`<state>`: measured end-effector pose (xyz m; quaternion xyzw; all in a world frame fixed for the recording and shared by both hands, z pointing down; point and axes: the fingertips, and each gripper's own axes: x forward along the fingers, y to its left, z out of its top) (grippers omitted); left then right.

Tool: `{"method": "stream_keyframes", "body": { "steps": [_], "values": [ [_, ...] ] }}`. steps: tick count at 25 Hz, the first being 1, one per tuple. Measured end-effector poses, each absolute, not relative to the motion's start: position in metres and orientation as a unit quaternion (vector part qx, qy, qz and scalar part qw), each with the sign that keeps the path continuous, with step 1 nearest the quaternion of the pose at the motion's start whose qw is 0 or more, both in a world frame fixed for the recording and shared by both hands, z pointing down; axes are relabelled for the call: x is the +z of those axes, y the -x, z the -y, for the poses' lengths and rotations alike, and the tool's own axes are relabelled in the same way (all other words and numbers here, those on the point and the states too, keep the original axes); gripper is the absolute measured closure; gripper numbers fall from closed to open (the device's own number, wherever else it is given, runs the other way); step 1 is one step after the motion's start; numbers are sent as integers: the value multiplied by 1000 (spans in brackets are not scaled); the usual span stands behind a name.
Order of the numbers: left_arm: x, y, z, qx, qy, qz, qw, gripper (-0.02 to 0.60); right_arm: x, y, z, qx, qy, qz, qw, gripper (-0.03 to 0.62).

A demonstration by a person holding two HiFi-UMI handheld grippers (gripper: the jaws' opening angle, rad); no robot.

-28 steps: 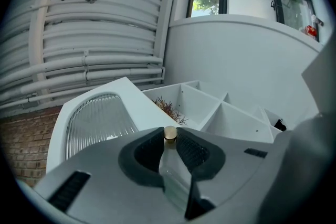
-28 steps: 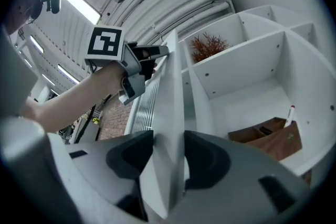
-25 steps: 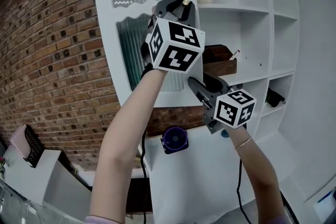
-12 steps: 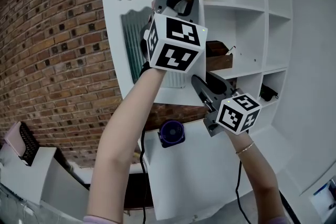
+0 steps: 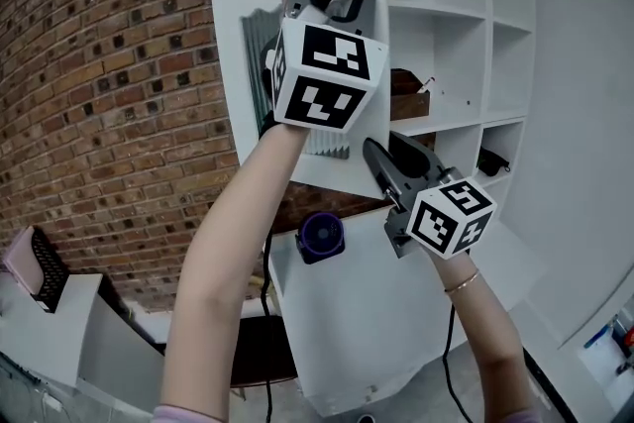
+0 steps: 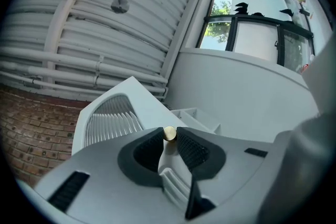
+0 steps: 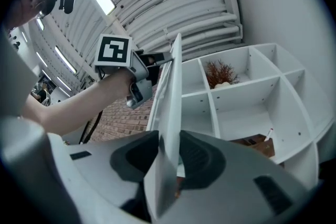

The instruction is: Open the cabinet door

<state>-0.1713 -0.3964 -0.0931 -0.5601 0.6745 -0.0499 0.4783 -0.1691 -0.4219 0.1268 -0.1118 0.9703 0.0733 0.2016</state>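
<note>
Two hand-held grippers grip the white cabinet door with ribbed glass panels [image 5: 224, 64], which stands swung partly out from the white open shelf unit [image 5: 458, 13]. The left gripper [image 6: 169, 136] is clamped on the door's small round brass knob [image 6: 169, 133]. The right gripper [image 7: 169, 152] has its jaws closing on the door's edge lower down, with its pads against both faces.

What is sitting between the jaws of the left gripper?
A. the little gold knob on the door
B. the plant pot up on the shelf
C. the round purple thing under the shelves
A: the left gripper view shows the little gold knob of the cabinet door right between the jaw tips of the left gripper, touching both pads, while the jaws are opening slightly.
</note>
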Motion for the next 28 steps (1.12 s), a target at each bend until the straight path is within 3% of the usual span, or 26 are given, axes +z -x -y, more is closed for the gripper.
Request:
{"method": "stream_keyframes", "body": {
  "steps": [28],
  "values": [
    [-95,191,274,9,593,-656,466,494,125,177,290,157,149,-959,185,502]
  ]
}}
